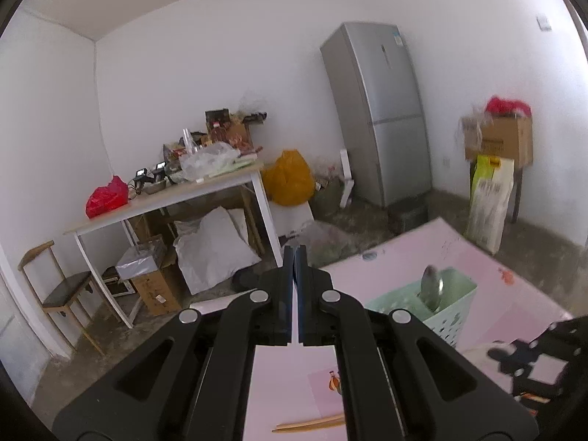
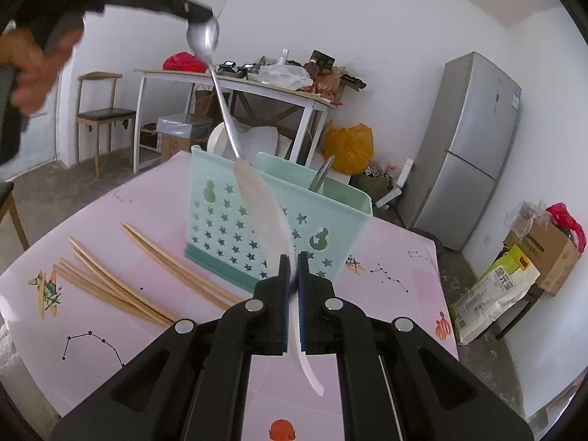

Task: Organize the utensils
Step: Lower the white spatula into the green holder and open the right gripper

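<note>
The right gripper [image 2: 293,264] pinched a white spoon [image 2: 268,213] just before the green holder [image 2: 330,217]. The left gripper [image 2: 200,18] pinched a metal spoon [image 2: 204,40] by its bowl, high above the right fingers. That long handle could swing and strike the rim, tipping the holder.

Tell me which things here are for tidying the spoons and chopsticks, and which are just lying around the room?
For the job:
- green holder
- metal spoon in the left claw
- white spoon in the right claw
- chopsticks on the pink table

Just lying about:
- fridge
- chair
- orange bag
- cardboard box
</note>
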`<state>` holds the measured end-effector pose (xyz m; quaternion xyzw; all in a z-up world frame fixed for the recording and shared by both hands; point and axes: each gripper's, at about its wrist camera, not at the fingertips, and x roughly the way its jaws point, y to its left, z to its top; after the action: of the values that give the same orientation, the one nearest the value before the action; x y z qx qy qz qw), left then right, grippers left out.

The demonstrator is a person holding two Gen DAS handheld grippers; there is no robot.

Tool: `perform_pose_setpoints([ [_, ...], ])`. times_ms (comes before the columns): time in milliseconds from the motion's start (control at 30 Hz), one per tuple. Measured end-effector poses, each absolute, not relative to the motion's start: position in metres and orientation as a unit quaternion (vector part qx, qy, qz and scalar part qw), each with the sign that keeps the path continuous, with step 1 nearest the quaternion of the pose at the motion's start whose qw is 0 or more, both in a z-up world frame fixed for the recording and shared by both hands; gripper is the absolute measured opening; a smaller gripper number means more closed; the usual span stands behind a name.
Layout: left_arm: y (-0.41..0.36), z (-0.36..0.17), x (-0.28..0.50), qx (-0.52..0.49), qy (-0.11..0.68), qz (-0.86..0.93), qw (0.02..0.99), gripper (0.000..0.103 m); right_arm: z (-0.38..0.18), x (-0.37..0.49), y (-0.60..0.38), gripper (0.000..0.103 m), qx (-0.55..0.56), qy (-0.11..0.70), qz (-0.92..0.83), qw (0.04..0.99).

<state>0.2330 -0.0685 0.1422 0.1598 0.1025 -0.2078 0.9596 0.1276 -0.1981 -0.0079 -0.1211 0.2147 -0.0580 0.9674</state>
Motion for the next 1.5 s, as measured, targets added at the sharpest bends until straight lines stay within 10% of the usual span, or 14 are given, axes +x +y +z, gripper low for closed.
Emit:
perform_pose_setpoints([
  [900, 0.004, 0.084, 0.225, -0.029, 0.222, -0.315, 0.922, 0.032, 0.052, 0.108, -0.28, 0.004, 0.081, 0.155, -0.009, 0.985],
  [1500, 0.082, -0.017, 0.166, -0.108, 0.343, -0.244, 0.9, 0.032, 0.087, 0.205, -0.334, 0.004, 0.212, 0.072, 0.04, 0.974],
])
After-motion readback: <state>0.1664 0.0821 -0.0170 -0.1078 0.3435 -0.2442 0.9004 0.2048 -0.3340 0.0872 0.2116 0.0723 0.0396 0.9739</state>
